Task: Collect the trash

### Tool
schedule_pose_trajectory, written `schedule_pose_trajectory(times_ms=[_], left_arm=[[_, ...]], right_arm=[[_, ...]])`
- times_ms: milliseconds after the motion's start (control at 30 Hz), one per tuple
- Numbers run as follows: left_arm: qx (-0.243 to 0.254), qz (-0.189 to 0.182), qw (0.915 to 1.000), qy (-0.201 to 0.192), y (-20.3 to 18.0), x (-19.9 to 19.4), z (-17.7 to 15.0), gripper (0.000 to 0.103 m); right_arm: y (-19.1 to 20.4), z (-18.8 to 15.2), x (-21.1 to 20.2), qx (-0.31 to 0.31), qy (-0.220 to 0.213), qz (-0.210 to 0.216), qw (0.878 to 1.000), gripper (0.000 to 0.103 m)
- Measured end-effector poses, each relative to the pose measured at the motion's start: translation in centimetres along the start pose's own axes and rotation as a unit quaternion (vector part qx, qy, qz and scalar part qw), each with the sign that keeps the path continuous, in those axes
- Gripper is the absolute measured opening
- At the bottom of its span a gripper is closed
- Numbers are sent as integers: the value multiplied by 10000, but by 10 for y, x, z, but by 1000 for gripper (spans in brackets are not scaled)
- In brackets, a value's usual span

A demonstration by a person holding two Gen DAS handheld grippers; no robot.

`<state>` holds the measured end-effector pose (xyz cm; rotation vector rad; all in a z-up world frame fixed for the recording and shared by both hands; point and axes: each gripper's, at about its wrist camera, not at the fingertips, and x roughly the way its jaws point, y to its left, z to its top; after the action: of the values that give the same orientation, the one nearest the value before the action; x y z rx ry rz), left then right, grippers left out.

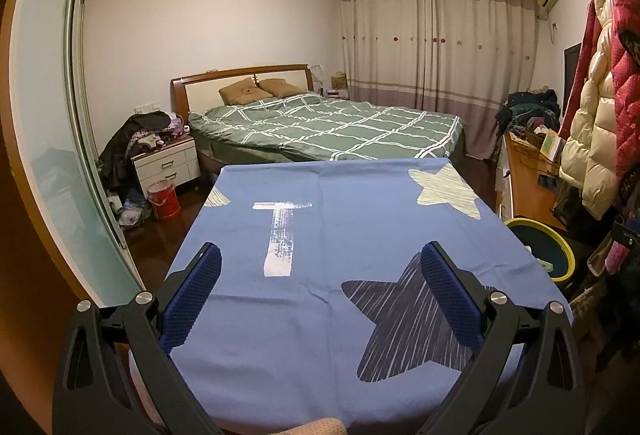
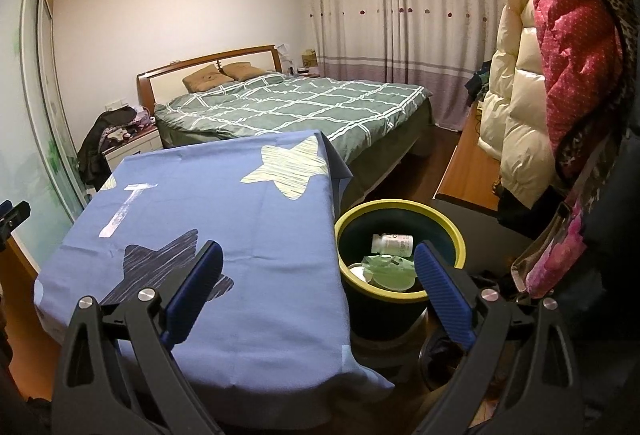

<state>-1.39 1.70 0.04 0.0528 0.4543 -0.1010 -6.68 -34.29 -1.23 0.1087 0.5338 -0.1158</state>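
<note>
While both two-finger grippers stand with their blue ribbed pads spread wide and nothing between them, the task looks close to done: the left gripper (image 1: pixel 320 275) hangs over the bare blue cloth with star prints (image 1: pixel 360 227) that covers the table, and the right gripper (image 2: pixel 318 275) points partly at that cloth's near right edge and partly at the round dark bin with a yellow rim (image 2: pixel 460 247) standing just beside the table. Inside the bin lie a white plastic bottle with a label (image 2: pixel 392 243), a crumpled pale green wrapper (image 2: pixel 390 269) and a white rounded piece (image 2: pixel 360 271) that I cannot identify. No loose rubbish shows anywhere on the cloth in either view, so the step in hand reads as the pause after a drop into the bin. Any next move calls for a look around the table for remaining scraps; if one turns up, an empty gripper must reach it, close on it, and carry it over the yellow rim
</note>
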Motion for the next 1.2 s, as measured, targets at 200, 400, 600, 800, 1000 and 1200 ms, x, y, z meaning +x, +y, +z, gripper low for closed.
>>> schedule_pose_trajectory(times_ms=[200,400,600,800,1000,1200], left_arm=[[5,-2,10000,2,0,0,0,98],[23,-12,10000,7,-3,1,0,98],[42,-28,10000,26,-8,2,-2,98],[52,-45,10000,50,-10,5,-2,98],[49,-39,10000,47,-9,4,-1,98],[49,-45,10000,57,-10,5,-2,98]], right_arm=[[0,1,1,14,-19,-8,10000,92],[-1,1,1,27,-22,-8,10000,92],[-2,0,1,38,0,-3,10000,92],[-4,-1,3,56,17,-2,10000,92],[-4,0,4,50,16,4,10000,92],[-2,-2,3,43,15,4,10000,92]])
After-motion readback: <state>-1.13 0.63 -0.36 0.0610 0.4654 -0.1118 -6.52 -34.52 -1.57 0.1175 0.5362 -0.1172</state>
